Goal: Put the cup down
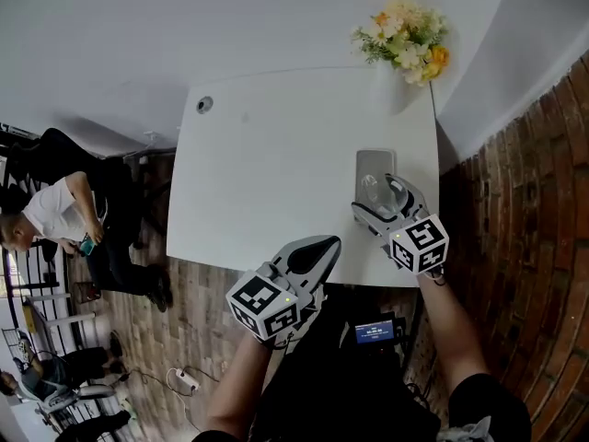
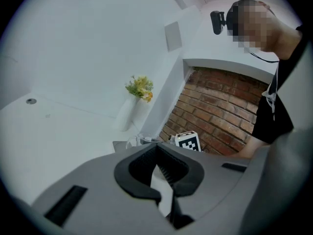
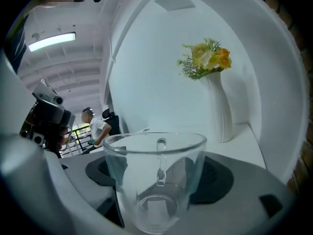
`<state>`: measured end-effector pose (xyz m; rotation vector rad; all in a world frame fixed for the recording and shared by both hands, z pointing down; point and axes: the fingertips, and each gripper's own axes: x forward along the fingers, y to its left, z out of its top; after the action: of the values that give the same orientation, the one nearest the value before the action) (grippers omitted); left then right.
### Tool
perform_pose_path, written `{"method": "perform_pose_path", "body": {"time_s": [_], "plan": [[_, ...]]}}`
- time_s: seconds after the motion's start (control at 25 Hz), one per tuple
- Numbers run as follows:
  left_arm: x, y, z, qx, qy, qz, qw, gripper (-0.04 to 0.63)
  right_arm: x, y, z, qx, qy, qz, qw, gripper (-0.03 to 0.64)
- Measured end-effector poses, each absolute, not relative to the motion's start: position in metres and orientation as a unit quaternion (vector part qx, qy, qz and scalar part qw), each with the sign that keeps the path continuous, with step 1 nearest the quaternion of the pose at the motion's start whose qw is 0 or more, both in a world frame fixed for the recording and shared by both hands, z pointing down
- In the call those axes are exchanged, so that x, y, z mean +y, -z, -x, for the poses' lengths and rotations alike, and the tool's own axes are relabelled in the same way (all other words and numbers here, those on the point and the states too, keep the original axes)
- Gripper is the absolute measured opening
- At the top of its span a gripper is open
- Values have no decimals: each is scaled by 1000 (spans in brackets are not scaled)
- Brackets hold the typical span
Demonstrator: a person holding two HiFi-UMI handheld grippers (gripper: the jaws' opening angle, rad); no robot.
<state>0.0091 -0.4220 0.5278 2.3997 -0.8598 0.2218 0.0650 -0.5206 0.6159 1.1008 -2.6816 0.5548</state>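
Cup (image 3: 154, 180) gripped in right tool (image 1: 383, 197), over bench (image 1: 276, 155). Left tool (image 1: 322, 245) closed, empty. Next: lower gently, open tool.

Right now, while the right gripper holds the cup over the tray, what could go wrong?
1. The cup is smooth clear glass, gripped only by its sides in the right gripper; it may slip as the jaws open.
2. The tray lies near the right edge of the table; a skewed release could tip the cup off it.
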Motion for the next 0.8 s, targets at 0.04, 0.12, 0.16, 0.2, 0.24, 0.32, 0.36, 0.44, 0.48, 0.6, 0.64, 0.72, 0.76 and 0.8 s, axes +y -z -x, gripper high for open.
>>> {"method": "perform_pose_path", "body": {"time_s": [0.04,0.12,0.16,0.2,0.24,0.32,0.36,0.44,0.48,0.6,0.64,0.72,0.76,0.8], "plan": [[-424,-530,-9,-323,-82,-897,290,8,-526,-621,-63,-905,-182,-372,98,417],[-427,-535,-10,-325,-82,-894,296,9,-534,-629,-60,-906,-173,-373,102,417],[-428,-537,-9,-326,-83,-893,299,8,-537,-633,-58,-906,-170,-374,103,417],[-428,-539,-9,-327,-85,-892,302,8,-540,-637,-57,-906,-167,-375,105,417],[-429,-541,-8,-328,-87,-891,303,8,-543,-639,-55,-906,-163,-375,107,417],[-429,-545,-4,-331,-92,-888,307,8,-547,-644,-53,-907,-153,-376,111,417],[-429,-547,-1,-333,-94,-886,309,8,-548,-645,-51,-908,-148,-375,112,417],[-428,-550,4,-337,-95,-883,313,8,-547,-647,-48,-909,-143,-374,115,417],[-428,-551,6,-338,-96,-882,314,8,-546,-649,-47,-909,-141,-374,117,417],[-427,-553,11,-340,-98,-881,315,8,-541,-652,-45,-910,-129,-373,127,417],[-427,-554,12,-340,-99,-880,316,8,-539,-652,-45,-911,-122,-373,130,417],[-427,-554,14,-340,-100,-880,316,8,-535,-653,-44,-911,-112,-373,137,417],[-427,-553,14,-339,-100,-881,316,8,-533,-653,-45,-910,-110,-374,140,417],[-426,-552,13,-337,-99,-882,316,8,-531,-654,-46,-909,-108,-375,142,417]]}}
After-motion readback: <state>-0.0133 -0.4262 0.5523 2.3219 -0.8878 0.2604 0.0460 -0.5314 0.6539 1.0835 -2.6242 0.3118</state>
